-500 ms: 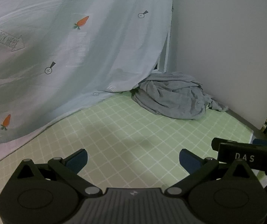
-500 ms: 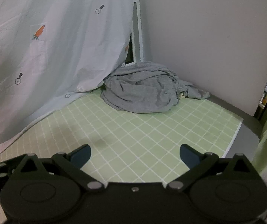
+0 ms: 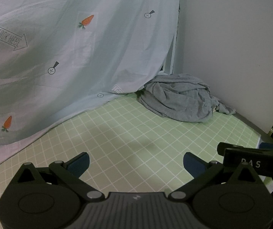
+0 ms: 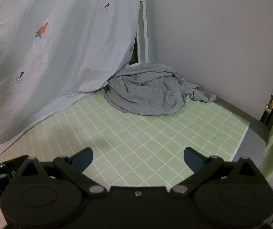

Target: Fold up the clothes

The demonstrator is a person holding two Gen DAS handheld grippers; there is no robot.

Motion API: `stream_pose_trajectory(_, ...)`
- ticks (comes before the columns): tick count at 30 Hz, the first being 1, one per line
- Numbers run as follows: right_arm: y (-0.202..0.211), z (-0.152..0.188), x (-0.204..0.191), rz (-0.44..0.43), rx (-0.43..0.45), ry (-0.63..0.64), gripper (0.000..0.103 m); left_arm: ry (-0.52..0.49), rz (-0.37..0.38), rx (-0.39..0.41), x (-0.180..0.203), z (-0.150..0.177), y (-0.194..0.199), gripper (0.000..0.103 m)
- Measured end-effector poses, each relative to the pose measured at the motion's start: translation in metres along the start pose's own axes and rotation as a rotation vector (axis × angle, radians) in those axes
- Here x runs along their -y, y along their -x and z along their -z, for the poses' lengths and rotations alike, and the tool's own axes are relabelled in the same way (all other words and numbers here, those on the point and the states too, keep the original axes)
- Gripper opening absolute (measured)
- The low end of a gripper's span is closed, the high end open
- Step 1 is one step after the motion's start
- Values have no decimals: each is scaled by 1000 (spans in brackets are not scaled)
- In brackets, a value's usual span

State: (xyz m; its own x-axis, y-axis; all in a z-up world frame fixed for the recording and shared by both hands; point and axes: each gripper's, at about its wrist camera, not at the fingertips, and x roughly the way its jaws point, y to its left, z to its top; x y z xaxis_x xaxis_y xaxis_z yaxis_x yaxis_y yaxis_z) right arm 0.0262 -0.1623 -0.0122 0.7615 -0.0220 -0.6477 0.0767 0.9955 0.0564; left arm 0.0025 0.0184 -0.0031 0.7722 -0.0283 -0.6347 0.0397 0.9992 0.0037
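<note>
While both the left claw [image 3: 135, 164] and right claw [image 4: 138, 159] hang wide open and empty, the crumpled grey garment [image 4: 146, 93] lies well ahead untouched, so reaching forward to grasp it comes first.

Domestic room — pale carrot-printed fabric sheet [image 3: 75, 57] hung as backdrop, green grid-checked mat [image 4: 146, 133], plain white wall [image 4: 212, 38].

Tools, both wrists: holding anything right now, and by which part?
Nothing held. Left tool and right tool are both open and empty above the green mat. The grey garment lies crumpled in the far corner, untouched.
</note>
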Motion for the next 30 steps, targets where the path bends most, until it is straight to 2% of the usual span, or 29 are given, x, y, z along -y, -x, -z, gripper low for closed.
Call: stream_pose_trajectory(30, 2, 1, 10, -7, -2, -9, 103, -12, 1, 3, 6, 0, 3, 103)
